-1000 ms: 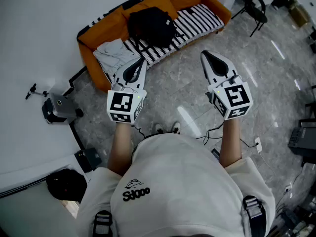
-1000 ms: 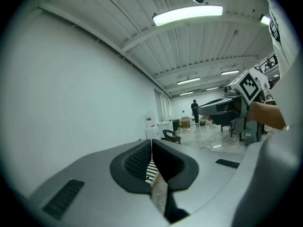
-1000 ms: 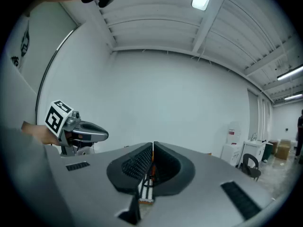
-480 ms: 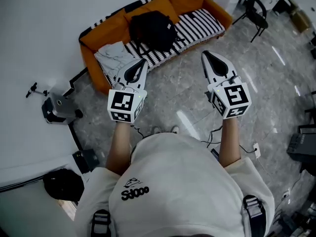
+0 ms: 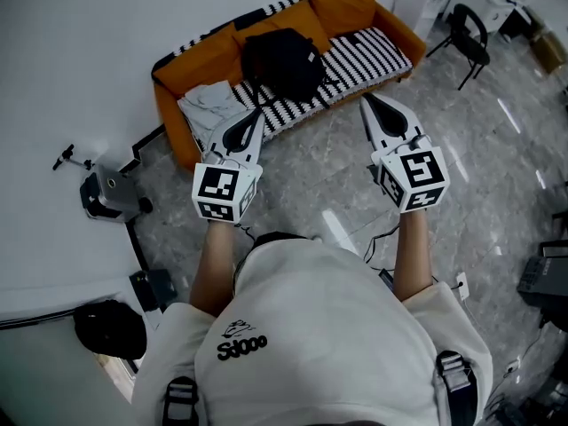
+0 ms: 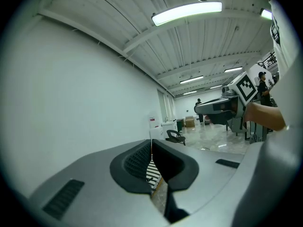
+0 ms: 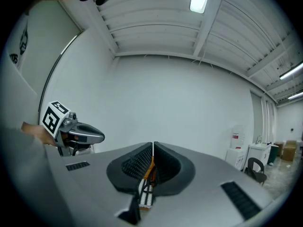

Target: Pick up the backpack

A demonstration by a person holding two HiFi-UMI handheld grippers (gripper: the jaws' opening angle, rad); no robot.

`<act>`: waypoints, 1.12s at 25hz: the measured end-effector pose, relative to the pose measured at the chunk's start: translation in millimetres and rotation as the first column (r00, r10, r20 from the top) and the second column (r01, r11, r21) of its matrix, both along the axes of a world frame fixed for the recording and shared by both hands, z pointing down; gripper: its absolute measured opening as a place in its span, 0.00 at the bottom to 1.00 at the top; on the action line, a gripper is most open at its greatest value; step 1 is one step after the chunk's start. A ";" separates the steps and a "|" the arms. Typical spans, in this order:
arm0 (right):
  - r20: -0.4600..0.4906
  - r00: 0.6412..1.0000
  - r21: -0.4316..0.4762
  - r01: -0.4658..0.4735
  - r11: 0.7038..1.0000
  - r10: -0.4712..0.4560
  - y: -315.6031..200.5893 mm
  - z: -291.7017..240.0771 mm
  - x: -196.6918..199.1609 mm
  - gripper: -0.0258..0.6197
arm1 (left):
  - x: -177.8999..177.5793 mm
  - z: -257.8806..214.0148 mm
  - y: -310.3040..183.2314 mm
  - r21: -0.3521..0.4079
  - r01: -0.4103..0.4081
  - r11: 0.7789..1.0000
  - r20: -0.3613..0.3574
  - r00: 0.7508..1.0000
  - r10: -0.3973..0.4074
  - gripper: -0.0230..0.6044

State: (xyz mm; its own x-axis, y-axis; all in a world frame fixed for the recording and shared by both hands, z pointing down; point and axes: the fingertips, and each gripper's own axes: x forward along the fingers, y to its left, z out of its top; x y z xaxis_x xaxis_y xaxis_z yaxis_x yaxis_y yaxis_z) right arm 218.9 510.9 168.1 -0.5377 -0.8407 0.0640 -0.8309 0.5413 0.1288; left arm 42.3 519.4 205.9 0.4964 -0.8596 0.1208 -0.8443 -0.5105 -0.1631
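Observation:
A black backpack [image 5: 282, 61] stands on an orange sofa [image 5: 185, 59] with a black-and-white striped seat, at the top of the head view. My left gripper [image 5: 257, 111] is held level in front of the person, shut and empty, its tip short of the sofa's front edge. My right gripper [image 5: 365, 101] is beside it to the right, also shut and empty. In the left gripper view the jaws [image 6: 151, 148] meet with only a sliver of striped seat showing through. The right gripper view shows its jaws [image 7: 153, 150] closed the same way, and the left gripper [image 7: 71, 131] at left.
A crumpled pale cloth [image 5: 213, 105] lies on the sofa's left end. A small grey device [image 5: 111, 193] sits on the floor by the wall at left. A black chair [image 5: 469, 38] stands at the right, and cables [image 5: 382, 233] trail over the grey marble floor.
The sofa and backpack have shifted slightly lower and rightward in the head view, the view having crept toward them. Both grippers keep their pose and stay shut.

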 end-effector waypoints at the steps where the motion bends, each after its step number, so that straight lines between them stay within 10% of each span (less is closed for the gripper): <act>1: 0.002 1.000 -0.002 0.004 1.000 -0.004 -0.2 0.7 0.8 0.10 | 0.5 -0.4 0.8 0.000 0.004 1.000 0.002 1.000 -0.004 0.08; 13: 0.055 0.998 -0.052 -0.009 0.999 0.012 -60.5 21.5 10.2 0.10 | -6.4 19.3 -56.6 -0.034 0.019 0.999 0.014 1.000 -0.019 0.08; 28: 0.014 0.999 -0.062 -0.030 0.998 0.031 -310.8 33.3 -28.8 0.10 | -52.1 34.4 -315.7 -0.053 0.009 0.999 -0.015 1.000 -0.010 0.08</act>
